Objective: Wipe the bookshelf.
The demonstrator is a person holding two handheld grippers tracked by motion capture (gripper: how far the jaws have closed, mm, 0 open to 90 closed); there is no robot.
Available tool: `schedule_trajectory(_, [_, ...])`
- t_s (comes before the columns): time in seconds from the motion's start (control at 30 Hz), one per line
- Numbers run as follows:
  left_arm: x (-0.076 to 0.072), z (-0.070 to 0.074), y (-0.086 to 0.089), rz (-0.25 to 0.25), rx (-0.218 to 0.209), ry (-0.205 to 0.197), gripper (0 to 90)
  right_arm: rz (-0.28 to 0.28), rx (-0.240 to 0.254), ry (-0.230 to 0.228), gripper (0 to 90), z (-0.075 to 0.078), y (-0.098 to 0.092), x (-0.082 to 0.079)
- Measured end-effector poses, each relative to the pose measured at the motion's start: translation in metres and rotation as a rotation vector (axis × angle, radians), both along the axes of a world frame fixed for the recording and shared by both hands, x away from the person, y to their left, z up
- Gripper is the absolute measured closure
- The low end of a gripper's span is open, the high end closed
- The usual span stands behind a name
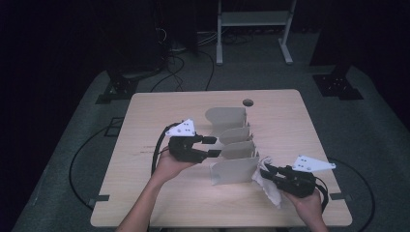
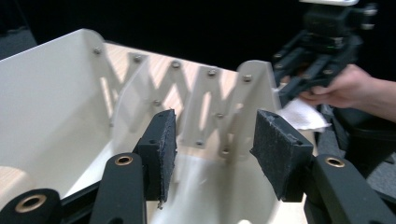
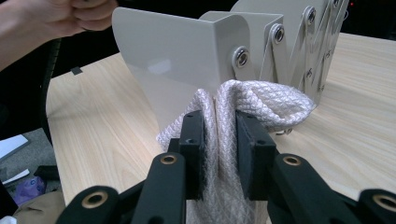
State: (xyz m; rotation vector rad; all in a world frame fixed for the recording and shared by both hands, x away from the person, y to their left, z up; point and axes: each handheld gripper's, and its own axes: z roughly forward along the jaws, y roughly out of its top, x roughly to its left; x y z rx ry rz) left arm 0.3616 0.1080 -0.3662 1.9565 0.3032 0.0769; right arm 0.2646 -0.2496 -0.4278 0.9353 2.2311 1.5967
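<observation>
On the table: an expanding rack (image 1: 233,151) of cream plates joined by riveted scissor links stands near the middle of the wooden table (image 1: 159,203), and a white quilted cloth (image 1: 269,186) lies bunched against its near right corner
Cloth: pinched in a thick fold, touching the nearest plate of the rack and the tabletop beside it; in my right gripper view the fold (image 3: 243,109) curls over towards the rivets
My right gripper (image 1: 269,172): clamped on the cloth; both pads press the fold from either side
My left gripper (image 1: 212,147): jaws apart with nothing between the pads; they point into the rack from its left side, a plate just beyond them
Rack in my left gripper view (image 2: 196,93): pulled open, the links spread in zigzags
Done, as I judge it: the cloth is gripped and brought to the rack
Left, as I judge it: whatever the cloth is for here, wiping the plates or hanging it over one; none of it lies on a plate yet, so I am early on
</observation>
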Motion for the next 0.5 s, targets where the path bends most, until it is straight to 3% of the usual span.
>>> schedule_trajectory(0.27, [0.023, -0.014, -0.008, -0.009, 0.023, 0.005, 53.1, 0.009, 0.006, -0.006, 73.2, 0.001, 0.002, -0.003])
schedule_trajectory(0.5, [0.04, -0.016, -0.015, -0.004, 0.027, -0.009, 53.8, 0.012, 0.007, -0.008, 73.2, 0.002, 0.003, -0.007])
